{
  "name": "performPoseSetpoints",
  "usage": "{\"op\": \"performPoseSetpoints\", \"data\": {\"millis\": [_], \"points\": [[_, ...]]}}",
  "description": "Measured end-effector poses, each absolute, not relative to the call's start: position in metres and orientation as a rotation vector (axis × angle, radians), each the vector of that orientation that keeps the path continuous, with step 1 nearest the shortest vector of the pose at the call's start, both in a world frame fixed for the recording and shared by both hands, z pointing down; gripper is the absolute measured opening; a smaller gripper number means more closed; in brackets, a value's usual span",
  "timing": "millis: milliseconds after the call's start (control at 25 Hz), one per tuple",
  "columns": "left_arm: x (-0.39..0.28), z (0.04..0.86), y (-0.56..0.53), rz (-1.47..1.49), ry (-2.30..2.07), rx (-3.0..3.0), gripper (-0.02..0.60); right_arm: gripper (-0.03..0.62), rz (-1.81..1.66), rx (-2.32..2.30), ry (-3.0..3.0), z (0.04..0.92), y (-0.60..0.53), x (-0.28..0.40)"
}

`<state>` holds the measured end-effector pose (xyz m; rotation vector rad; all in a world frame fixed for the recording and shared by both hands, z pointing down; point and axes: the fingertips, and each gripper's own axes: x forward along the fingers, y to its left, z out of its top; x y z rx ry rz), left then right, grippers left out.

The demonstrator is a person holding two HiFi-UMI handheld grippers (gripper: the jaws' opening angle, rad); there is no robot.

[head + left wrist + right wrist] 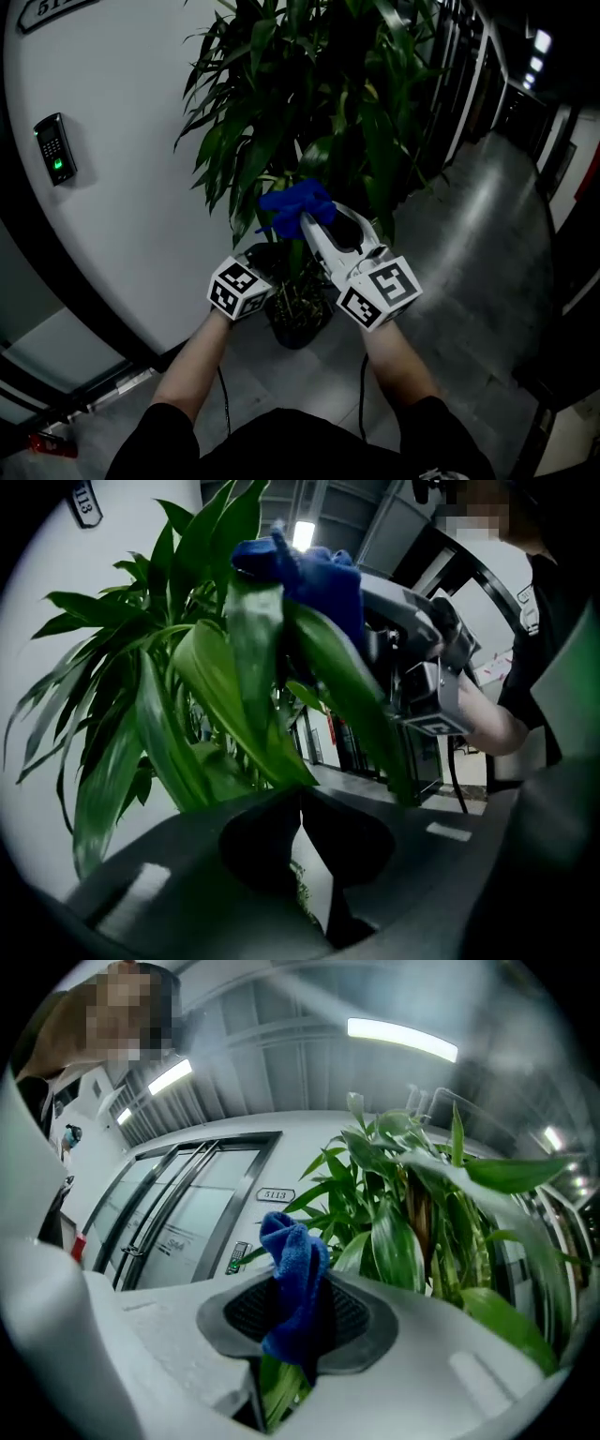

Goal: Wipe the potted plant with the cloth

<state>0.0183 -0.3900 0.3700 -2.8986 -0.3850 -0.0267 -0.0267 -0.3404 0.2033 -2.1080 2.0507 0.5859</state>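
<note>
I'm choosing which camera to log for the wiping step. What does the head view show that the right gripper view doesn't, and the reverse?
Only the head view shows the dark pot and the corridor floor it stands on. Only the right gripper view shows the right gripper with its ribbed pads shut on the blue cloth, and a leaf under it. Both show the cloth, the plant and the wall keypad.
</note>
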Motion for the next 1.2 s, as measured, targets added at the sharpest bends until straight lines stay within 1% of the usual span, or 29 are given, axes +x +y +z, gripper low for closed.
{"op": "performPoseSetpoints", "data": {"millis": [560,1200], "points": [[0.005,0.350,-0.346,0.126,-0.566,-2.787,0.012,0.109,0.403,-2.111,2.052,0.260,-0.343,-0.021],[-0.009,0.382,-0.332,0.061,-0.576,-2.789,0.012,0.109,0.235,-2.094,2.028,0.313,-0.327,-0.025]]}}
